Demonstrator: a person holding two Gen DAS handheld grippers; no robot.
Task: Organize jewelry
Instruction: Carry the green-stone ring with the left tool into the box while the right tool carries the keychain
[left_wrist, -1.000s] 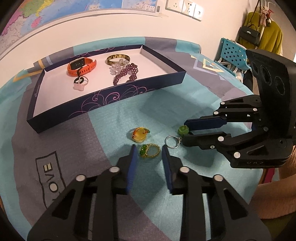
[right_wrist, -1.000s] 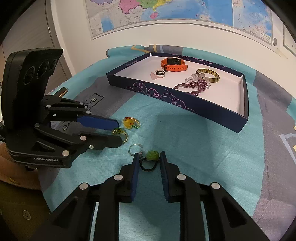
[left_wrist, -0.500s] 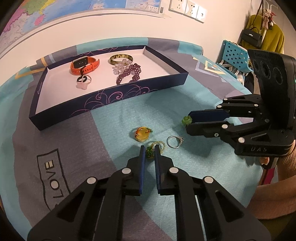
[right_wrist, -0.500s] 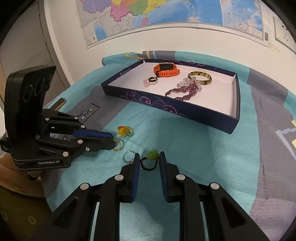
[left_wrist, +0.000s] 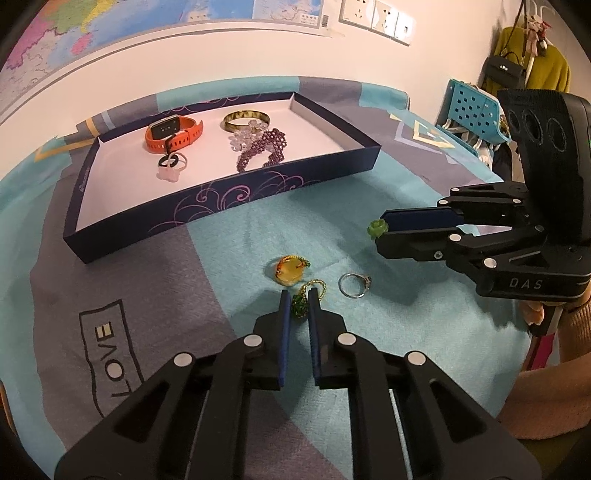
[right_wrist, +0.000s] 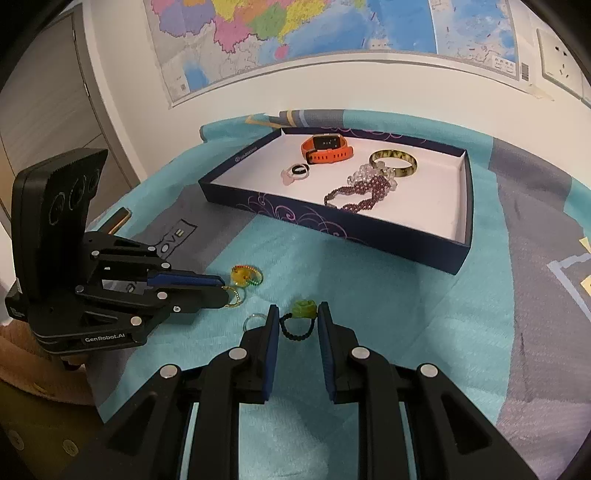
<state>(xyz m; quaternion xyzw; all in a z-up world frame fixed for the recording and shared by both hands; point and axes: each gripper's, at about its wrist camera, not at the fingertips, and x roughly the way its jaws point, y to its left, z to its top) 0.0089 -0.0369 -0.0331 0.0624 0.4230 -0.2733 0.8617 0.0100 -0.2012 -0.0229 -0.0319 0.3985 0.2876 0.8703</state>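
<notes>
We see left gripper (left_wrist: 296, 300) clenched on gold-green beaded ring (left_wrist: 307, 297); right gripper (right_wrist: 296, 318) grasping black-beaded green-rose ring (right_wrist: 300, 318), near tray (right_wrist: 332, 227).

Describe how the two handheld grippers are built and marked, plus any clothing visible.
Both are matte black linkage frames with silver pivot pins and blue finger pads. The right gripper reads "DAS"; the left gripper reads "GenRobot.AI". Each carries a black three-ringed block. A peach knit sleeve shows.

"LOVE" on cloth (left_wrist: 110, 354); "DAS" (right gripper (left_wrist: 380, 230)); "GenRobot.AI" left gripper (right_wrist: 221, 291)
</notes>
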